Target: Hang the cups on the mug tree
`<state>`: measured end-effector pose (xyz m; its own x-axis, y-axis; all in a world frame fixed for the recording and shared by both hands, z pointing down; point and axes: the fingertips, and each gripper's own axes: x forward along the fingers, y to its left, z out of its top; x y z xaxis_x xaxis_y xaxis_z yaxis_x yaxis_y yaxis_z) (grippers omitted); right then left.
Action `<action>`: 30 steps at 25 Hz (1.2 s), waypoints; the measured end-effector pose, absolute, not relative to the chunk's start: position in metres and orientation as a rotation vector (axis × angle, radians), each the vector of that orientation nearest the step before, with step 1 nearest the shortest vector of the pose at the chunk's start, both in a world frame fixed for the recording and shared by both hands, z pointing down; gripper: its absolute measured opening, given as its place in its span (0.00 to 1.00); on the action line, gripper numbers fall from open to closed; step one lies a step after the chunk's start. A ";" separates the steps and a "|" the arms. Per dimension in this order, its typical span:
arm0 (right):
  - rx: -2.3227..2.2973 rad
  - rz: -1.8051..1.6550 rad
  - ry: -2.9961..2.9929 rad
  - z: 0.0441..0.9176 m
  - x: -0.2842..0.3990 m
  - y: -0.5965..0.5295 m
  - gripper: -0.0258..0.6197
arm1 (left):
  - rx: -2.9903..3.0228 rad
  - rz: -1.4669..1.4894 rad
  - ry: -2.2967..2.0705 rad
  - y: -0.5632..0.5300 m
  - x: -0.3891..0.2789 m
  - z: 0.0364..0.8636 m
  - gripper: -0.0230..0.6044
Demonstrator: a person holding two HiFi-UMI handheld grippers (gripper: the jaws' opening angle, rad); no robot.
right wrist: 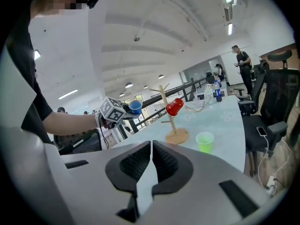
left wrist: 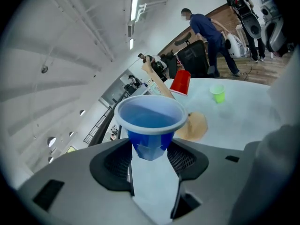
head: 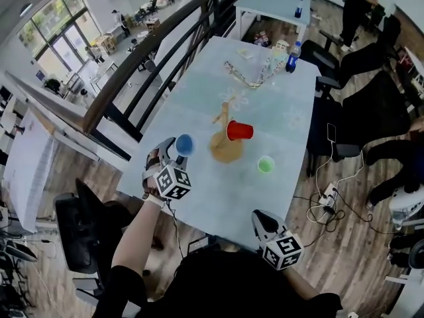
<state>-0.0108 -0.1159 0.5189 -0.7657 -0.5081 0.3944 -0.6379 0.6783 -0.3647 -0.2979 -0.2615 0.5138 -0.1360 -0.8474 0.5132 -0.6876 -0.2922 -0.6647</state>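
A long pale table (head: 271, 91) stands on a wooden floor (head: 358, 257) beside a dark railing (head: 159, 52). Black office chairs (head: 354, 61) line its right side, and a smaller table (head: 271, 2) stands beyond its far end. Tall windows (head: 59, 45) brighten the far left, and strip lights (left wrist: 134, 6) run along the white ceiling (left wrist: 70, 55).
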 end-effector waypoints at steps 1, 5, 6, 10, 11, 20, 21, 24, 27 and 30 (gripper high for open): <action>0.928 0.728 -2.634 0.518 -0.008 -0.116 0.10 | -1.952 -1.412 1.748 -0.265 -0.294 0.510 0.42; 0.958 0.753 -2.646 0.518 0.001 -0.117 0.10 | -1.911 -1.483 1.675 -0.278 -0.278 0.500 0.42; 0.961 0.759 -2.652 0.518 0.003 -0.117 0.10 | -1.890 -1.500 1.661 -0.282 -0.277 0.498 0.42; 0.969 0.794 -2.666 0.520 0.008 -0.116 0.10 | -1.771 -1.591 1.612 -0.305 -0.286 0.493 0.42; 0.969 0.801 -2.666 0.521 0.009 -0.115 0.10 | -1.742 -1.615 1.595 -0.311 -0.289 0.492 0.42; 1.058 0.892 -2.649 0.528 0.033 -0.111 0.10 | -1.464 -1.879 1.358 -0.361 -0.309 0.507 0.42; 1.072 0.903 -2.646 0.529 0.036 -0.111 0.10 | -1.436 -1.910 1.332 -0.366 -0.311 0.511 0.42; 1.107 0.921 -2.632 0.532 0.045 -0.111 0.10 | -1.356 -1.985 1.272 -0.378 -0.316 0.521 0.42; 1.135 0.934 -2.614 0.536 0.052 -0.109 0.10 | -1.321 -2.039 1.266 -0.388 -0.321 0.527 0.42; 1.161 0.957 -2.596 0.539 0.057 -0.107 0.10 | -1.294 -2.062 1.254 -0.398 -0.322 0.529 0.42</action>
<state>0.0574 -0.1074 0.5393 -0.6922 -0.6215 0.3669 -0.7109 0.4996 -0.4950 -0.3220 -0.3977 0.5287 -0.4910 -0.7112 0.5031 -0.1195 -0.5171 -0.8476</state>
